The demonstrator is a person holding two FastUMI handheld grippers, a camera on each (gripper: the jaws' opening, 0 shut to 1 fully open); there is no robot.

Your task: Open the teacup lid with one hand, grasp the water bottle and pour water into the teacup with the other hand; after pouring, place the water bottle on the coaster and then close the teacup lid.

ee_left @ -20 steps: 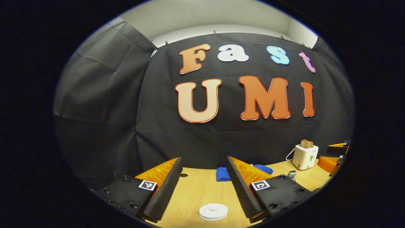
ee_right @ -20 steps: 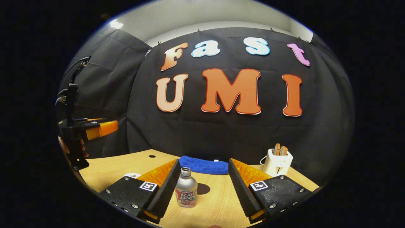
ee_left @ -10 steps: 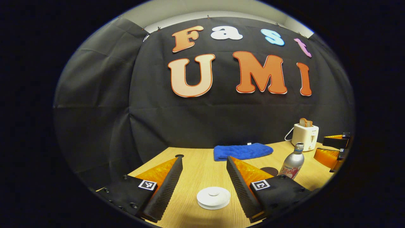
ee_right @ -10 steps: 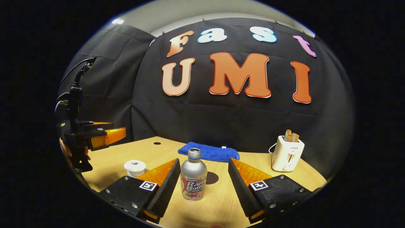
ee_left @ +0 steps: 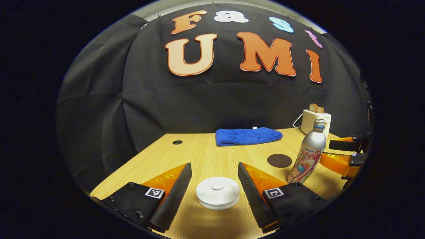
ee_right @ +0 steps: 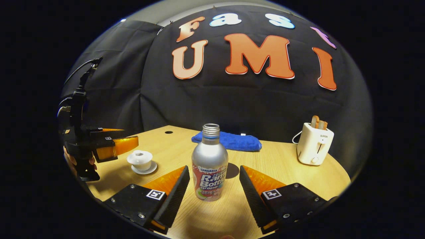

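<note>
In the left gripper view, the left hand-held gripper (ee_left: 214, 177) hangs low over the bench (ee_left: 199, 151) with its fingers spread wide, and the white teacup lid (ee_left: 217, 192) sits between them, touching neither. In the right gripper view the same left hand-held gripper shows at the far left edge, held by a hand (ee_right: 74, 161) just left of the lidded teacup (ee_right: 140, 158) on its saucer (ee_right: 143, 170). The right hand-held gripper (ee_right: 214, 181) is also spread, with the water bottle (ee_right: 210, 166) standing upright and uncapped between its fingers; the bottle is nearer the left finger, but whether it touches cannot be told. Just behind and right of the bottle lies the dark round coaster (ee_right: 231, 170), partly hidden by the bottle; in the left gripper view the coaster (ee_left: 279, 160) lies bare, just left of the bottle (ee_left: 308, 156). At the far side of the bench, near the black cloth wall, a folded blue towel (ee_right: 229, 141) lies flat. To the far right stands a white toaster (ee_right: 313, 144) with slices of bread sticking up from its slots and a cord at its left side. A small dark hole (ee_left: 177, 142) marks the bench at the far left. Nothing stands between either gripper and the thing in front of it.
</note>
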